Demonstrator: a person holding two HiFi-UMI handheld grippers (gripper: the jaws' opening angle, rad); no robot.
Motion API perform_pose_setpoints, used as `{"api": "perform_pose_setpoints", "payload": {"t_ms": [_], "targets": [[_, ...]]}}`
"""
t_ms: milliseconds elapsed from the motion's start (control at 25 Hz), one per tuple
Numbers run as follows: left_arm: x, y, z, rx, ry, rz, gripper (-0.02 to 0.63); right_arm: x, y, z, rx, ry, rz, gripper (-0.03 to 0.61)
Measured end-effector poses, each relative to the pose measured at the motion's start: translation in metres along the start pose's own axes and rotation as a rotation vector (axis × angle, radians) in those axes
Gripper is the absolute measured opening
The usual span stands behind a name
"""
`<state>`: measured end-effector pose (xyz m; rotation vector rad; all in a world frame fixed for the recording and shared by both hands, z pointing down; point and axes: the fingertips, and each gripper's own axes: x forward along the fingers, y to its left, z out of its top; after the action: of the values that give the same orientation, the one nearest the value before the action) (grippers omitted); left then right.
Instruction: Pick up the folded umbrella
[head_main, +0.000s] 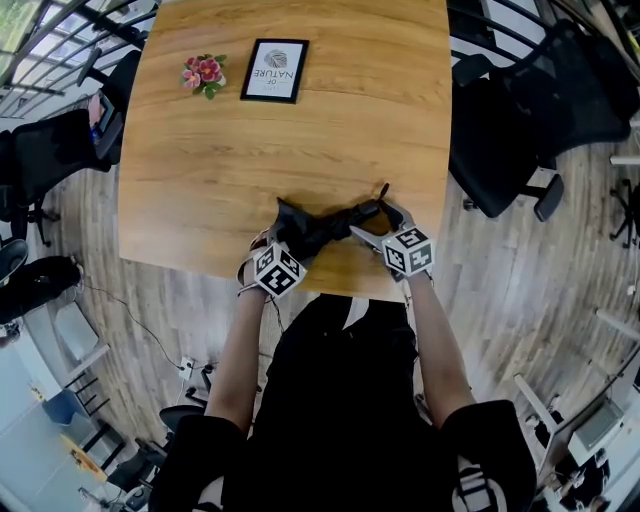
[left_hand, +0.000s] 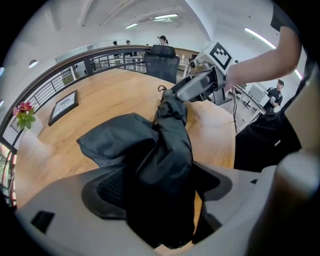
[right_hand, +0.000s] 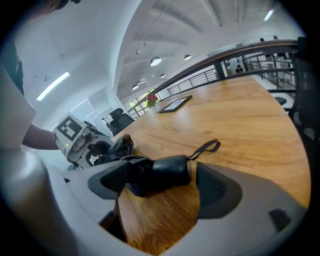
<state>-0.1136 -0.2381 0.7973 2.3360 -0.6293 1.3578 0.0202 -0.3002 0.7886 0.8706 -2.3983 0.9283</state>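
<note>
Tabletop (head_main: 300, 160) of warm-grained wood fills the head view. The folded umbrella (head_main: 315, 228) lies on it close to the near edge, a crumpled black bundle running from left to right. The left gripper (head_main: 283, 243) sits at the bundle's left end and the right gripper (head_main: 378, 222) at its right end, each topped by its marker cube. At the far side of the tabletop are a small bunch of pink flowers (head_main: 204, 74) and a framed card (head_main: 275, 70). Black office chairs (head_main: 520, 120) stand around the tabletop.

In the left gripper view, the left fingers (left_hand: 107, 192) stand wide apart. The umbrella's loose canopy fabric, matt black and creased into soft folds, bulges up between them and fills most of the gap. The fingers are spread around it rather than clamped on it. Farther off the fabric narrows toward the right gripper, which straddles the other end.

In the right gripper view, the right fingers (right_hand: 217, 187) are also wide apart. Between them the umbrella's stubby, rounded black handle lies on its side on the wood. A thin black wrist strap (right_hand: 209, 147) loops out from its end across the tabletop. A strip of bare wood shows between the handle's end and the finger at the picture's right. Beyond the handle, the gathered fabric reaches the left gripper.
</note>
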Motion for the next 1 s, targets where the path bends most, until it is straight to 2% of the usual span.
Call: {"api": "perform_pose_setpoints", "payload": {"t_ms": [360,600,680,1000], "targets": [[0.013,0.001,-0.006,-0.005,0.013,-0.025,0.397,0.010,0.003,-0.003,0.062,0.028,0.051,0.433],[0.018,0.004,-0.007,0.015,0.020,0.028,0.397,0.014,0.004,-0.004,0.103,0.070,0.076,0.430],[0.017,0.006,-0.007,0.016,0.013,0.028,0.397,0.016,0.005,-0.005,0.126,0.075,0.087,0.400],[0.011,0.003,-0.004,0.031,-0.005,0.012,0.348,0.011,0.004,0.000,0.199,0.017,0.093,0.383]]}}
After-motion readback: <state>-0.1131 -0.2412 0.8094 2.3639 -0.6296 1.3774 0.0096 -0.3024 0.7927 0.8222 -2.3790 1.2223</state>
